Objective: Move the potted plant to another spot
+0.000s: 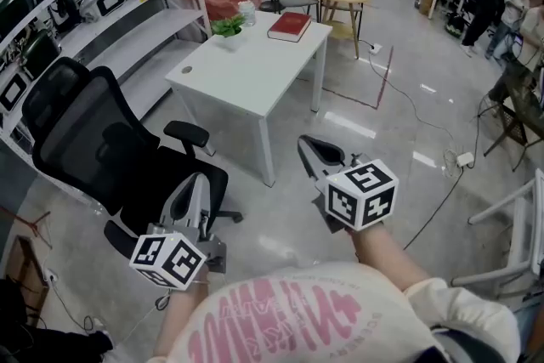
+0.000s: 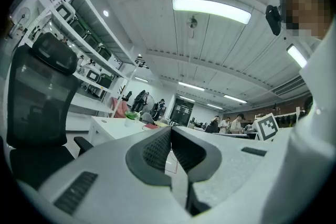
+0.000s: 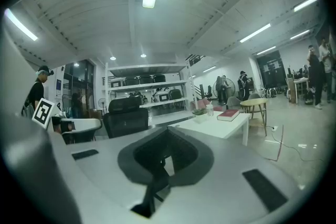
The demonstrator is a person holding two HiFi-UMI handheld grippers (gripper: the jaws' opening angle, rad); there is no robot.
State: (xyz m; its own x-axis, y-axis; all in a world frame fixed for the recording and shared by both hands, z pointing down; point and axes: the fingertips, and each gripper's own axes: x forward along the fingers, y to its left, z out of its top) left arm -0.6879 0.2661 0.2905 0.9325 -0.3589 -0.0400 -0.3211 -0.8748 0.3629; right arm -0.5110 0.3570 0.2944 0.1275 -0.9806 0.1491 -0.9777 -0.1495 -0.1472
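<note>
Left gripper clenched, nothing between jaws | right gripper clenched, empty | potted plant at far left edge of white table, well apart from both grippers, red book near it | black office chair just beside left gripper | bare floor ahead of right gripper

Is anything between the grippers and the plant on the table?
Nothing visible: open floor, then bare table, lead to the plant at its far end. The chair stands off to the left.
</note>
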